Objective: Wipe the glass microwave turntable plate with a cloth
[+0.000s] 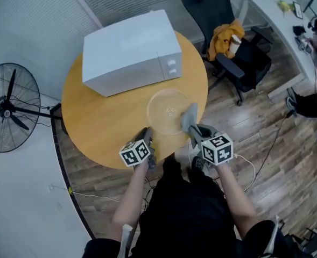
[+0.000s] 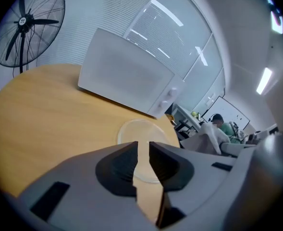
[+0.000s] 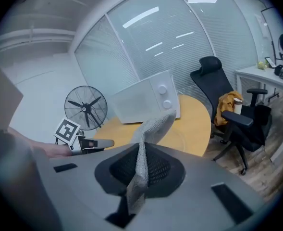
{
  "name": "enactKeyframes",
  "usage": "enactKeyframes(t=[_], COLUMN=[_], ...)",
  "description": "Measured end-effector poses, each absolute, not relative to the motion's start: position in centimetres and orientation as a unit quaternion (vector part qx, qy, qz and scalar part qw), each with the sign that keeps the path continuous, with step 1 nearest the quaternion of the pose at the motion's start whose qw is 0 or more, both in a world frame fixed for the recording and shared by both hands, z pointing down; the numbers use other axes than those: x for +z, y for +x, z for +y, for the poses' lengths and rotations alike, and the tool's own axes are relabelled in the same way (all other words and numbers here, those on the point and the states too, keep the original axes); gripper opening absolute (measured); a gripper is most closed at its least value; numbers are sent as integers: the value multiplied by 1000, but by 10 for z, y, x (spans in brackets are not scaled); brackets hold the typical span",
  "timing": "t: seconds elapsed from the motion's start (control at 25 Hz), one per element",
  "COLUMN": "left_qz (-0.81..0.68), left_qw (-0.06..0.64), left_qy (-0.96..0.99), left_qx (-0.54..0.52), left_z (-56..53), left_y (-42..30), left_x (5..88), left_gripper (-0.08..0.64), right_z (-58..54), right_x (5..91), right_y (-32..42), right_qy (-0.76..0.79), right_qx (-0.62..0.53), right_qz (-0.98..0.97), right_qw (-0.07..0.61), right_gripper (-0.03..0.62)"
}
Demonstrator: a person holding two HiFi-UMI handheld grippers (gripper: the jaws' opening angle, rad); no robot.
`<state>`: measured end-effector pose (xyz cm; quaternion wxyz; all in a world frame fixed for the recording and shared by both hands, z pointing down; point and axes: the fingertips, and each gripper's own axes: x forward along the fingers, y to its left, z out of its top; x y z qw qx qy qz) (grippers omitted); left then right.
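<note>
Nearest the person, the right gripper (image 1: pixel 195 133) has its fingers clamped on the grey cloth (image 1: pixel 189 116), whose free end stands up over the near right rim of the glass turntable plate (image 1: pixel 163 109). The left gripper (image 1: pixel 147 137), fingers slightly apart and empty, hangs just short of the plate's near left edge. Both point forward and down. The plate lies flat on the round desk (image 1: pixel 99 122), ahead of both grippers and nearer the right one, with the microwave (image 1: pixel 128 52) beyond.

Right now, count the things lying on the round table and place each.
2. The white microwave stands at the table's far side; the glass turntable plate lies in front of it. The cloth hangs in the right gripper, not counted. None looks hidden.
</note>
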<state>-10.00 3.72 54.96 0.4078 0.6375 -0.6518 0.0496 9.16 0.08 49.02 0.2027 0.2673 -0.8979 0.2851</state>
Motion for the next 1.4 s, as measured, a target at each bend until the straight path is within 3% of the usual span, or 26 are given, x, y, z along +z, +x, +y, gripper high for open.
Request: enactKeyframes(t=[0.16,0.76,1.4], left_qz=[-648,-660,-646], left_qw=[386,195,164], left_qy=[657,725,745], left_qx=[20,15,20], left_z=[53,100,100], left_y=[-62,23,49], left_x=[515,359,324], left_gripper=[45,-3,-3], right_z=[10,44,47], right_x=[458,348,320], right_y=[105,147,168], right_qy=[252,214,235], right_qx=[253,145,95], right_qz=[-917,-961,-964], right_qw=[180,93,80], right_gripper=[25,21,20])
